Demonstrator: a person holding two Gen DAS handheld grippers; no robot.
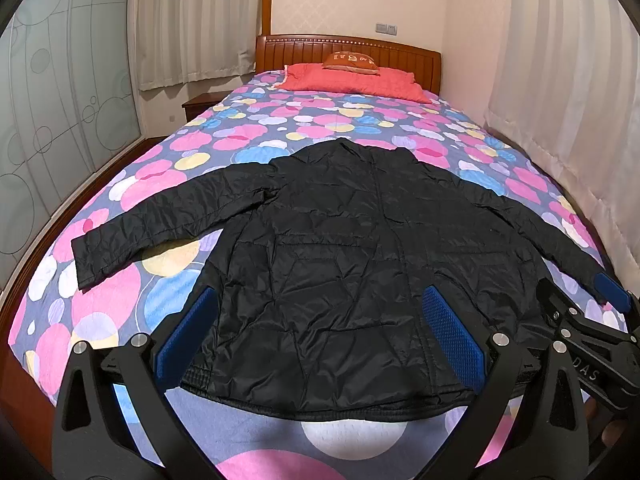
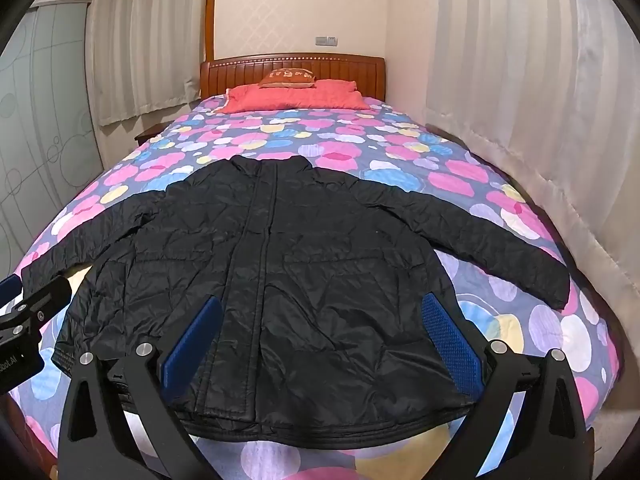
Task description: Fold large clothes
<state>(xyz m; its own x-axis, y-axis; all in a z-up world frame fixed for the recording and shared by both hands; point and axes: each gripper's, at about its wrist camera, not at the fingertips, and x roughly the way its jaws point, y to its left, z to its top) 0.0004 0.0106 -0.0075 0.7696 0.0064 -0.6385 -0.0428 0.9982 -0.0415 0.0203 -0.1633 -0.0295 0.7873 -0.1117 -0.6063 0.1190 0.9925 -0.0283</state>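
Jacket [image 1: 352,264], black and quilted, lies flat on the bed [image 1: 248,136] with sleeves spread, collar toward the red pillow [image 1: 352,80]. Left hand-held gripper [image 1: 320,340] and right hand-held gripper [image 2: 320,344] hover over its hem, jaws wide apart, gripping nothing.

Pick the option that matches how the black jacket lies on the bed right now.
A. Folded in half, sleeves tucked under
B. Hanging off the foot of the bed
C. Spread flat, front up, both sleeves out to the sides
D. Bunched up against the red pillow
C: the black jacket lies flat on the bedspread with its front placket up and a sleeve out each side, apart from the red pillow.
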